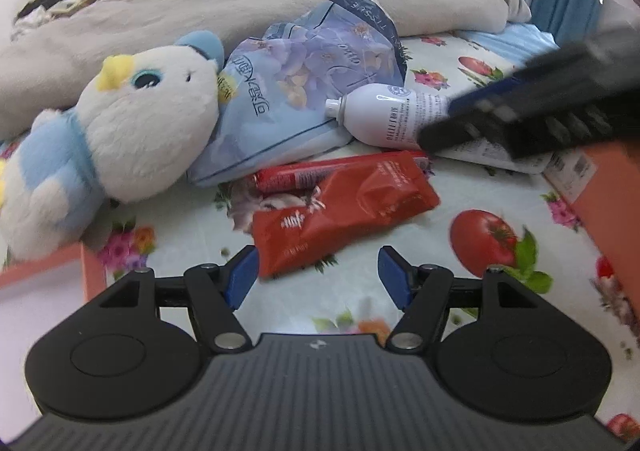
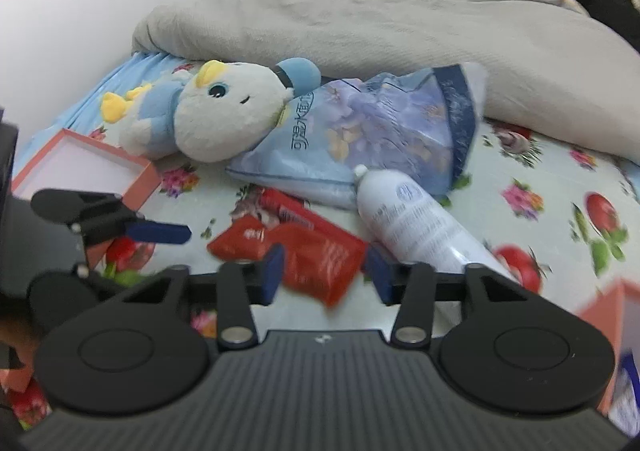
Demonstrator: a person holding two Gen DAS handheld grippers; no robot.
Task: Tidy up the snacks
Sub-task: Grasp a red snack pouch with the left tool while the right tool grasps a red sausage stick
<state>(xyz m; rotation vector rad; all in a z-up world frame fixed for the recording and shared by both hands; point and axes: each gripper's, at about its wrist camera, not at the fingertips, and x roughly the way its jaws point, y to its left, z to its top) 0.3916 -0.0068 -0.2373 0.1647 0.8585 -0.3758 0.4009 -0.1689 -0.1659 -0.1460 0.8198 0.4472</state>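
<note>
So the red snack pouch [image 1: 344,211] was lying flat on the bed's flowery sheet [image 1: 472,51], just in front of the blue tissue pack [image 1: 304,91] and beside the white spray can [image 1: 394,113]. Both the left gripper [image 1: 316,279] and right gripper [image 2: 326,273] were spread wide with nothing held, the right one straddling the pouch's near corner, probably lining up a grab. The pink box [image 2: 80,167] sat open left of the pouch, presumably the drop spot.

Blue tissue pack [image 1: 304,91]: "TISSUE" along its top edge, large Chinese characters on its face | red snack packet [image 1: 344,211] in front of that pack: Chinese character, rest too small to read | white bottle [image 1: 392,115] beside that pack: print too blurred to read
</note>
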